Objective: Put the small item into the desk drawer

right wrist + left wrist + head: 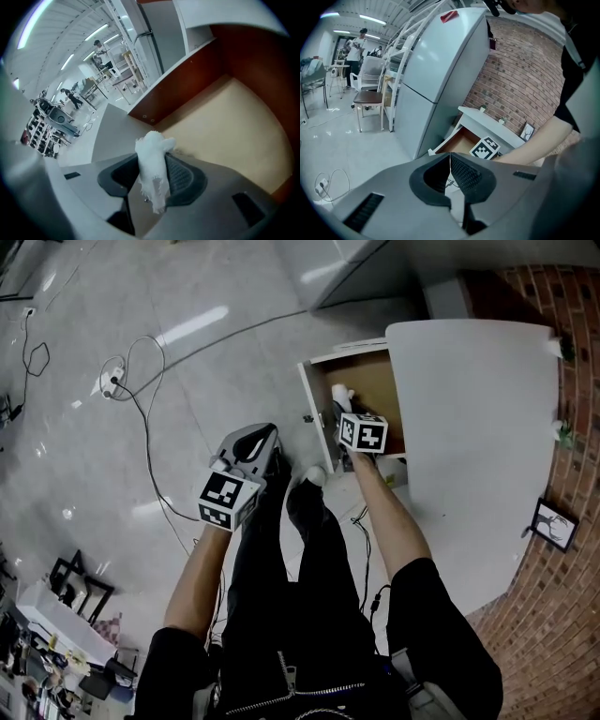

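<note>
Right gripper (152,177): jaws narrowed onto a white cloth scrap (151,161), pads pressing both its sides; frayed end hangs toward 6 o'clock, bunched end sticks out past the tips at 12

Scrap is over the open desk drawer (234,126), above its tan floor, not touching it; brown side wall runs from 9 to 1 o'clock of the tips

Left gripper (450,174): pads together, nothing between them; in the head view it hangs at 8 o'clock of the right gripper (349,426), well apart, outside the drawer (367,379)

White desk top (478,427) overhangs the drawer at 3 o'clock. Black-trousered legs (300,549) between the two arms at 6. Cable (141,399) loops on the grey floor at 9. Brick wall (572,334) and a framed picture (553,524) beyond the desk. Left gripper view: grey fridge (440,70) at 12, chair (369,91) at 10
</note>
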Tool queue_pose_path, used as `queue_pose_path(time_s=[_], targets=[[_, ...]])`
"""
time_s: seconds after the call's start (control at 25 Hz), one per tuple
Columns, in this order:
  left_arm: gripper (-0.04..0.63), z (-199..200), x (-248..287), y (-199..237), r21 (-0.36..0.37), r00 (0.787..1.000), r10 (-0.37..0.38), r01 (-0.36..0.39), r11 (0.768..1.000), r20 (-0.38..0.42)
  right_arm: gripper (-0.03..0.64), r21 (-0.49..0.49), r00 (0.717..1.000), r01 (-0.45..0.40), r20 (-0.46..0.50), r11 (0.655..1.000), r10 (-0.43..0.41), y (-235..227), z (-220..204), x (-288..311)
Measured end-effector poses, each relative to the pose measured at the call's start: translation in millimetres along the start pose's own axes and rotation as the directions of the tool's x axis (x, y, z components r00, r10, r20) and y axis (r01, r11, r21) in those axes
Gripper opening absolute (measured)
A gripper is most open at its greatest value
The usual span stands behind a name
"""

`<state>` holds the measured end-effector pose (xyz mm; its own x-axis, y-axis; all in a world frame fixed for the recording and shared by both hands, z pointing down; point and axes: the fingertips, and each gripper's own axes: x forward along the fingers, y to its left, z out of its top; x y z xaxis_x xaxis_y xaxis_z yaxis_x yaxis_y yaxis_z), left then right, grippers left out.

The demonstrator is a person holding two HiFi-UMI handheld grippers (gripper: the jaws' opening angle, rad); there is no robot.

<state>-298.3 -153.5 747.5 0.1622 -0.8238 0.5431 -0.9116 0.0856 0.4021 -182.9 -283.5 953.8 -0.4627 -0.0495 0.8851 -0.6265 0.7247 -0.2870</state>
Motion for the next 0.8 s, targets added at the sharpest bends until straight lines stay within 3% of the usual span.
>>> queue_pose_path(time_s=[0.44,0.64,0.8], targets=[[0.021,-35.6,3.7,10.8,-0.036,0.998,-0.007,0.005,0.999,-0.058,0.175,-0.056,0.996,0.011,-0.091,0.998,-0.016,-20.7,-11.2,38.8],[0.021,-39.0,2.1,17.5,-0.044,0.998,-0.004,0.001,0.999,-0.061,0.179,-0.137,0.993,0.021,-0.113,0.99,-0.037,-22.8,-15.6,41.4],[0.021,-36.8,-0.5,20.9,-0.044,0.998,0.001,-0.004,0.999,-0.058,0.193,-0.123,0.992,0.014,-0.121,0.992,-0.029,-20.8,-16.8,39.1]])
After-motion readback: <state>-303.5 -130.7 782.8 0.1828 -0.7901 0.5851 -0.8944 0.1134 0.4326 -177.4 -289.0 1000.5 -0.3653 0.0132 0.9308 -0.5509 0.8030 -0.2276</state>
